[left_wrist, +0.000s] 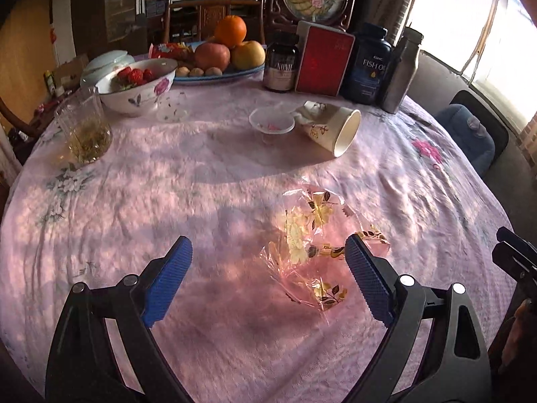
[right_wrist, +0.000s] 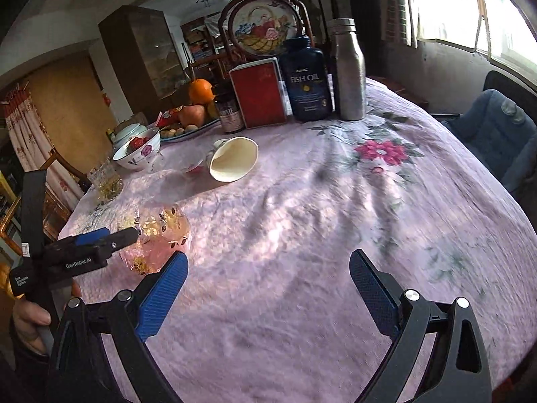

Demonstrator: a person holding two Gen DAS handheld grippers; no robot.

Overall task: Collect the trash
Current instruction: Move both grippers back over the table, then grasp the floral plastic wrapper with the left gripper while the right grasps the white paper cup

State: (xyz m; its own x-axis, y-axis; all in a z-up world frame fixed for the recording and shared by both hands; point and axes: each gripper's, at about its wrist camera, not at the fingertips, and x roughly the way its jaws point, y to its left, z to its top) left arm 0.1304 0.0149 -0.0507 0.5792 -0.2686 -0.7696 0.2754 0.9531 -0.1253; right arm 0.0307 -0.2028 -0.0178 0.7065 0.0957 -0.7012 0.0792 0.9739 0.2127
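Both my grippers gape wide, holding nothing: left gripper (left_wrist: 268, 275) hovers over the clear floral wrapper (left_wrist: 315, 248) on the pink tablecloth (left_wrist: 167, 194); right gripper (right_wrist: 268, 288) over bare cloth. Tipped paper cup (left_wrist: 332, 127) lies beyond.

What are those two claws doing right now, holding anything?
Left claw: open, empty, over the clear flowered wrapper.
Right claw: open, empty, above the tablecloth.
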